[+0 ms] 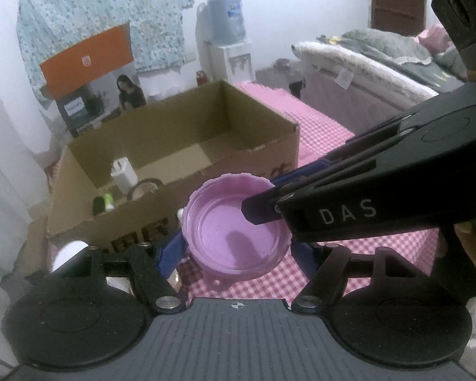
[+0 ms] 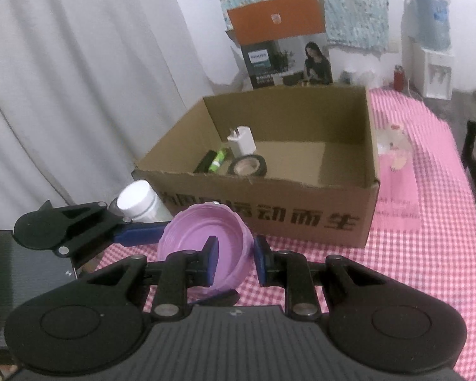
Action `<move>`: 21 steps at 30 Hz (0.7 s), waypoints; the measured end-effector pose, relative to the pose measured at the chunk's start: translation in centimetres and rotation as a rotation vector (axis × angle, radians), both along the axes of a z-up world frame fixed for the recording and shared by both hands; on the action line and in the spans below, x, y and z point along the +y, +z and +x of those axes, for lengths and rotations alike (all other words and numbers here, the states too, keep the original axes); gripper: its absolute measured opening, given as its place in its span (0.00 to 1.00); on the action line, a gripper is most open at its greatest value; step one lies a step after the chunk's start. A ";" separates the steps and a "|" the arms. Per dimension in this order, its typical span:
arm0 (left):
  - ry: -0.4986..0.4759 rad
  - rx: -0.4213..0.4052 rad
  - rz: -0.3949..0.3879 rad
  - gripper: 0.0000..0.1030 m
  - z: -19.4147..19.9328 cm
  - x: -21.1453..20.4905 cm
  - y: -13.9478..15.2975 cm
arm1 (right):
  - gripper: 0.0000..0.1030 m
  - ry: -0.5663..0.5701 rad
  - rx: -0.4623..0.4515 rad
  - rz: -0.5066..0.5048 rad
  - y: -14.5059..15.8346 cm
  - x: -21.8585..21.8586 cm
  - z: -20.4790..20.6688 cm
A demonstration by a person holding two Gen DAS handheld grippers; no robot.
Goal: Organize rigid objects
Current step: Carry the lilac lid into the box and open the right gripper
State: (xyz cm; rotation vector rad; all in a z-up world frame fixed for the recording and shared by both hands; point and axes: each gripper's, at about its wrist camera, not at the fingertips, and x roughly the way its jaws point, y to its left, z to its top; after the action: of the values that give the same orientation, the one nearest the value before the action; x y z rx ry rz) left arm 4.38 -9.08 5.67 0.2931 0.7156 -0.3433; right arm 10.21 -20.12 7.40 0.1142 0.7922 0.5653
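Note:
A round purple plastic lid (image 1: 238,241) hangs hollow side up above the pink checked table, just in front of an open cardboard box (image 1: 136,222). My left gripper (image 1: 236,254) is shut across the lid's width, one blue finger on each side. My right gripper (image 1: 269,195) comes in from the right and pinches the lid's rim. In the right wrist view the lid (image 2: 190,235) sits tilted, with my right gripper (image 2: 236,254) shut on its wall, one pad inside and one outside. The left gripper's blue fingers (image 2: 139,233) press the lid's left side.
Inside the box (image 2: 301,200) lie a white charger (image 2: 241,141), a tape roll (image 2: 247,165) and a green and black stick (image 2: 217,160). A white-capped bottle (image 2: 136,201) stands at the box's left front corner. A pink packet (image 2: 396,165) lies to the right of the box.

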 end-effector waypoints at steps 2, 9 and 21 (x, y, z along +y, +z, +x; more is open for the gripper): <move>0.004 -0.015 0.001 0.70 0.0 0.1 0.4 | 0.25 0.004 -0.015 -0.001 0.5 0.2 0.0; 0.015 -0.058 0.006 0.70 0.4 0.6 1.7 | 0.25 0.024 -0.059 -0.004 1.9 0.7 0.7; 0.002 -0.036 -0.024 0.70 6.1 2.5 5.5 | 0.25 0.064 -0.092 0.001 5.6 1.4 5.7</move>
State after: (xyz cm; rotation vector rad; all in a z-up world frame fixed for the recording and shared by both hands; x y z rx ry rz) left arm 10.44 -6.59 11.19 0.2753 0.6760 -0.3440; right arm 15.94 -18.68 12.99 0.0636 0.7080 0.6267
